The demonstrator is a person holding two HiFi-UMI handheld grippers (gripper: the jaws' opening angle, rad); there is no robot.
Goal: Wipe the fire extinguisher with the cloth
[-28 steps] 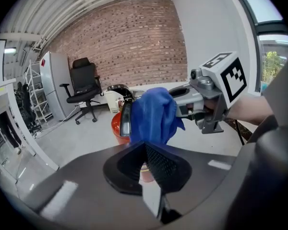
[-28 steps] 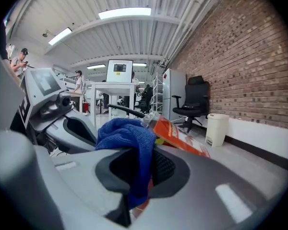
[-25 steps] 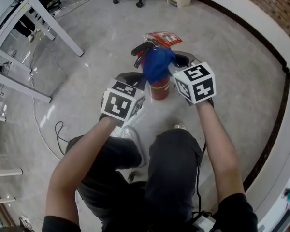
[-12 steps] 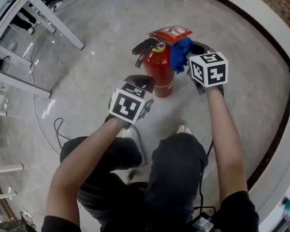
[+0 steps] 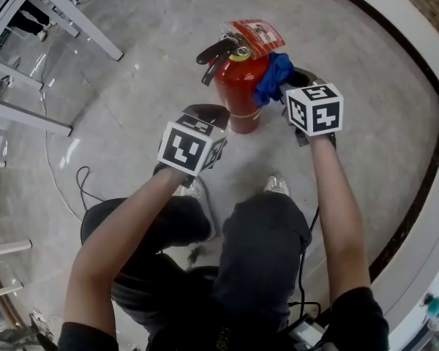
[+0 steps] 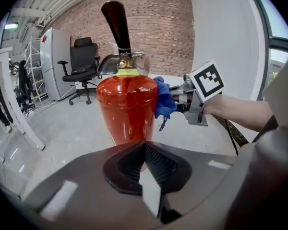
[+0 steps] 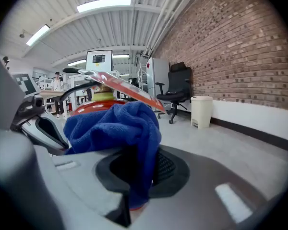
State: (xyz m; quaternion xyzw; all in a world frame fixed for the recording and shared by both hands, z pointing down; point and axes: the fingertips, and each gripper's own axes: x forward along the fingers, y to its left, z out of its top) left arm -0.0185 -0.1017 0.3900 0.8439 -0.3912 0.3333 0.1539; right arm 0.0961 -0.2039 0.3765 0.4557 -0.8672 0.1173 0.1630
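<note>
Head view: the fire extinguisher (image 5: 238, 93) stands upright on the floor (image 5: 146, 64), at twelve o'clock from the person's knees. Its black lever points toward ten o'clock and a red tag lies over the top. The blue cloth (image 5: 272, 79) is bunched against the cylinder's upper side at three o'clock, carried by the right gripper (image 5: 291, 93). The left gripper (image 5: 205, 117) sits at seven o'clock of the cylinder, low and near it; whether it touches cannot be told.

Left gripper view: its jaws are fully together with nothing between them. The red body rises just beyond the tips, with the cloth at its three o'clock flank.

Right gripper view: the jaws are partly closed, pinching a fold of the cloth, and the wad bulges above them. The red shoulder and the tag show behind it at eleven o'clock.

Judging by this, wiping looks under way on the upper right flank. The lower body, the left and far sides and the valve head probably remain, though no view shows which parts are already clean
</note>
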